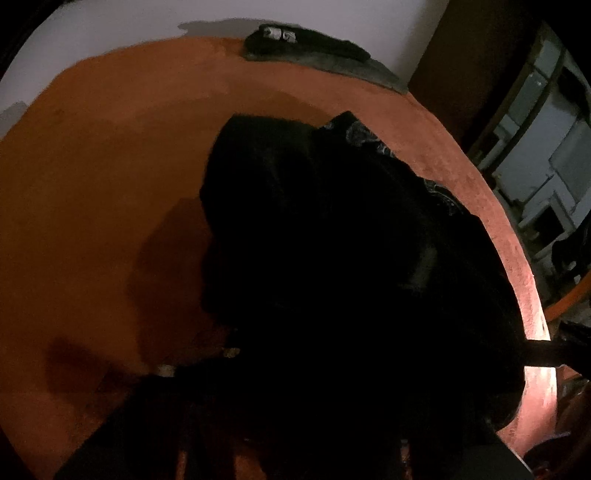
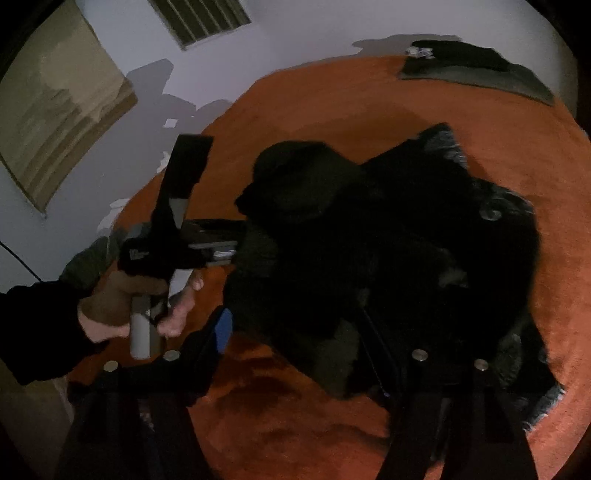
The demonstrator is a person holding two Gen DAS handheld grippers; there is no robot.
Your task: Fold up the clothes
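On a round orange-brown surface, set against a pale wall, lies a crumpled black garment. At the far rim, well beyond both pairs of fingers, rests a small stack of dark folded clothes.

The right wrist view shows the wall with a slatted vent and a framed picture. The left wrist view shows shelving beyond the surface's right-hand edge instead.

Only the right wrist view shows the left gripper. It is held by a hand in a dark sleeve, and its tips reach into the left edge of the garment. They look pressed together there, apparently pinching fabric, though the dark cloth hides the contact. In its own view the left gripper's fingers are lost against the black fabric that fills the lower frame.

The right gripper stands with fingers spread. The left finger carries a blue pad, and the right finger lies over the garment's near side. A fold of the garment sits between them, but neither finger closes on it.

The garment is bunched into a rounded heap with a hood-like lump at its far left. A metal button and lighter lining show along its right edge.
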